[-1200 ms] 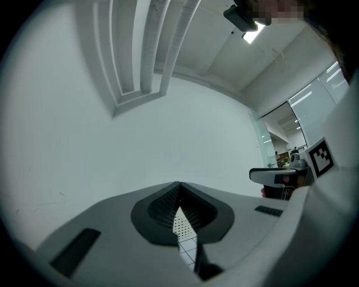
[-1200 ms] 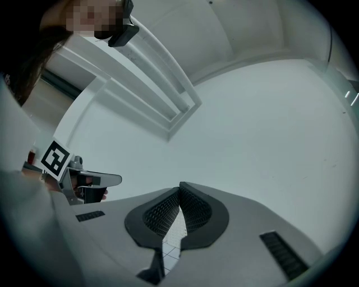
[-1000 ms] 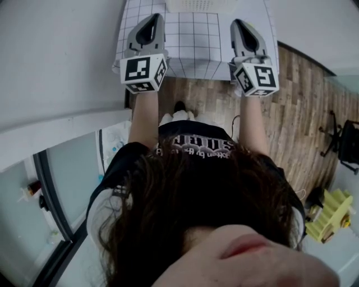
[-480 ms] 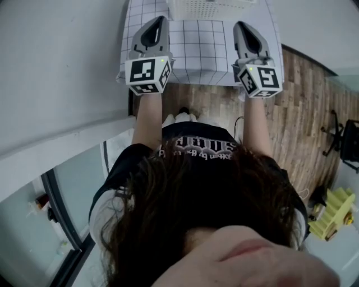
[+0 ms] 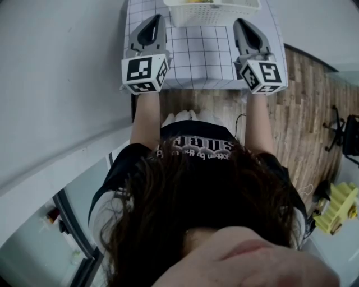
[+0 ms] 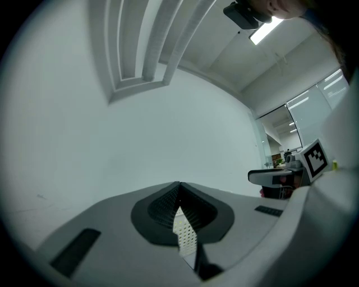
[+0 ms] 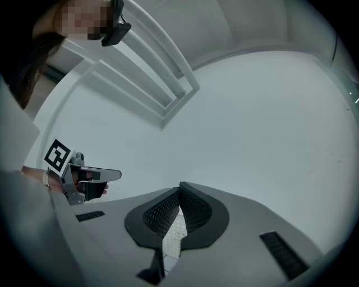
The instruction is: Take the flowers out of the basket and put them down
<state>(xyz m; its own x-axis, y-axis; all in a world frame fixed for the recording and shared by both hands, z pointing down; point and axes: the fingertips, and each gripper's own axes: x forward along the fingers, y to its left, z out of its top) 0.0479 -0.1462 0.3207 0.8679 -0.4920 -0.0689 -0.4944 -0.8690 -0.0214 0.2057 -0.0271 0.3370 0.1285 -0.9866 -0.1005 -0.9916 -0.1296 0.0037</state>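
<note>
A white perforated basket [image 5: 212, 12] stands on the grid-patterned table [image 5: 205, 56] at the top of the head view. A sliver of yellow shows inside it at the frame's edge; the flowers themselves are cut off. My left gripper [image 5: 154, 21] and right gripper [image 5: 241, 24] are held side by side over the table's near half, just short of the basket. Both point level at it. In the left gripper view the left gripper [image 6: 179, 185] has its pads meeting with nothing between them. The right gripper [image 7: 180, 185] looks the same in its own view. The basket's wall [image 6: 185, 232] shows below the pads.
A white wall runs along the table's left. Wooden floor [image 5: 303, 112] lies to the right, with a black chair [image 5: 349, 137] and a yellow stepped object [image 5: 335, 210] farther off. A glass partition [image 5: 61, 224] is at the lower left.
Both grippers have moved forward together over the table toward the basket. More of the basket now shows at the top of the head view.
</note>
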